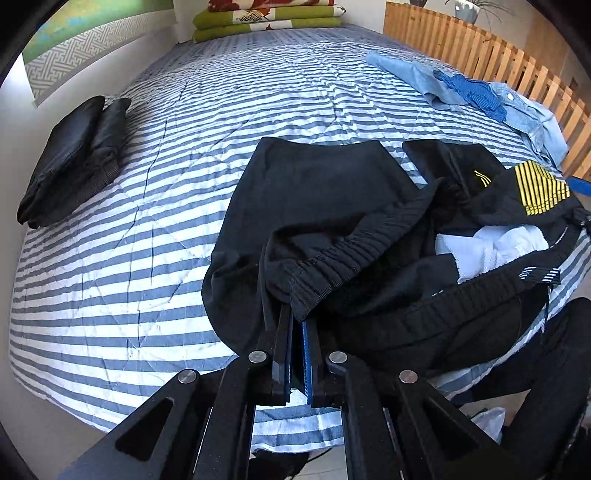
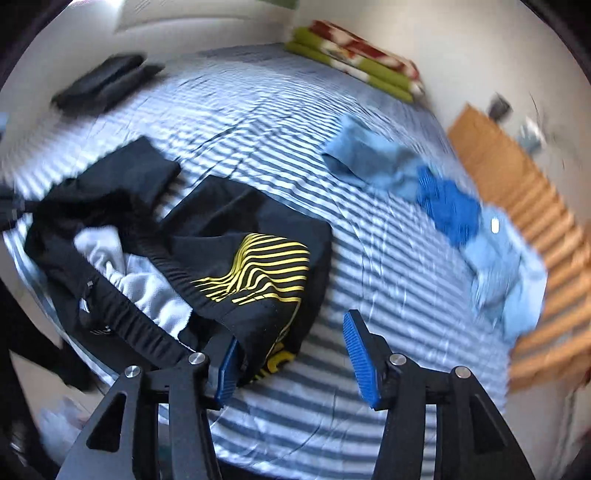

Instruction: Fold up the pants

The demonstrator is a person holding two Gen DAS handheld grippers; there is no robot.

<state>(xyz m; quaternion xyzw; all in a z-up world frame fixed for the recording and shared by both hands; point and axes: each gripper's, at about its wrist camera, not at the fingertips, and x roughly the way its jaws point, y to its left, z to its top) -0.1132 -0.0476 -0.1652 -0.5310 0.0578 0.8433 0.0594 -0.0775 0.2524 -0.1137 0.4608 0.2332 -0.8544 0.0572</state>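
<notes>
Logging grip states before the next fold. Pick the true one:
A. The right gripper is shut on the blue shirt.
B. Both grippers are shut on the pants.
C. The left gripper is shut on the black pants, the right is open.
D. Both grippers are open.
C: the left gripper pinches the waistband of the black pants, while the right gripper has its blue pads spread wide with nothing clamped.

Left wrist view:
- Bed (image 1: 155, 229): fills frame.
- Pants (image 1: 317, 206): centre, on bed, heaped at right.
- Folded garment (image 1: 70, 162): left, on bed, well apart from pants.
- Shirt pile (image 1: 480, 96): upper right, on bed, beside wooden slats (image 1: 491, 48).
- Stacked bedding (image 1: 266, 18): top centre, at far end of bed.
</notes>
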